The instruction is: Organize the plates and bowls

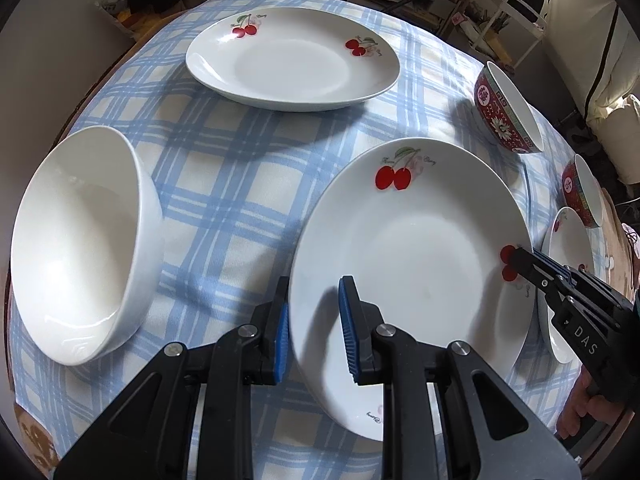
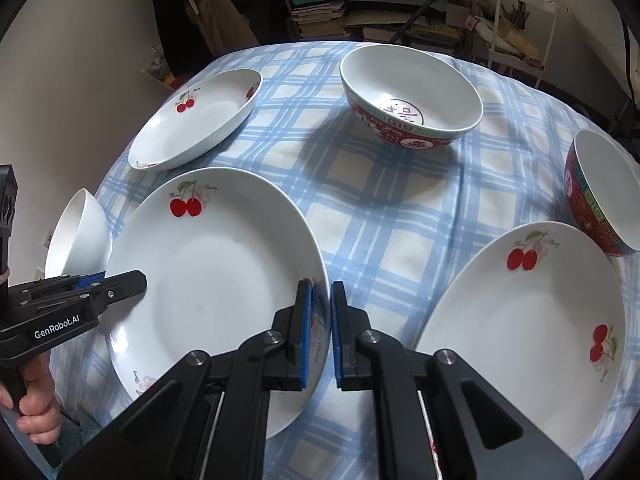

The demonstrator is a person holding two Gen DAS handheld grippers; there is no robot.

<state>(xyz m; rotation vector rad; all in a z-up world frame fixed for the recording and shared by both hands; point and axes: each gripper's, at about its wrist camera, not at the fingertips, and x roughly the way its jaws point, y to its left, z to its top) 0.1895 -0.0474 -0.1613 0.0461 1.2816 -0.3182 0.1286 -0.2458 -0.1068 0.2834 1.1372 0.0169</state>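
Tablecloth [image 1: 224, 184]: blue plaid, covers the whole table, and all the crockery sits on it.
White bowl [image 1: 80, 248]: far left, plain, on its own, clear of both your grippers.
Left hand [image 2: 36, 404]: seen at the left edge of the right wrist view, your fingers wrapped round the black handle.
Left gripper [image 1: 314, 320]: pointing steeply down with the jaws straddling the left rim of the middle cherry plate [image 1: 416, 248]. One blue pad is outside the edge, the other over the inside, and they look clamped on that rim.
Far cherry plate [image 1: 292, 64]: towards the back of the table, past the middle one and well apart from it.
Right gripper [image 2: 320, 320]: also tipped down, with the jaws pinched nearly together on the right rim of the middle cherry plate, right by the cherry print. So you've got it from both sides.
Red bowl [image 2: 412, 92]: patterned outside, white inside, upright towards the back right.
Second red bowl [image 2: 604, 192]: same pattern, out at the right edge.
Right cherry plate [image 2: 520, 340]: lying just in front of the second red bowl, untouched.
Shelves [image 2: 360, 8]: cluttered, behind the table.
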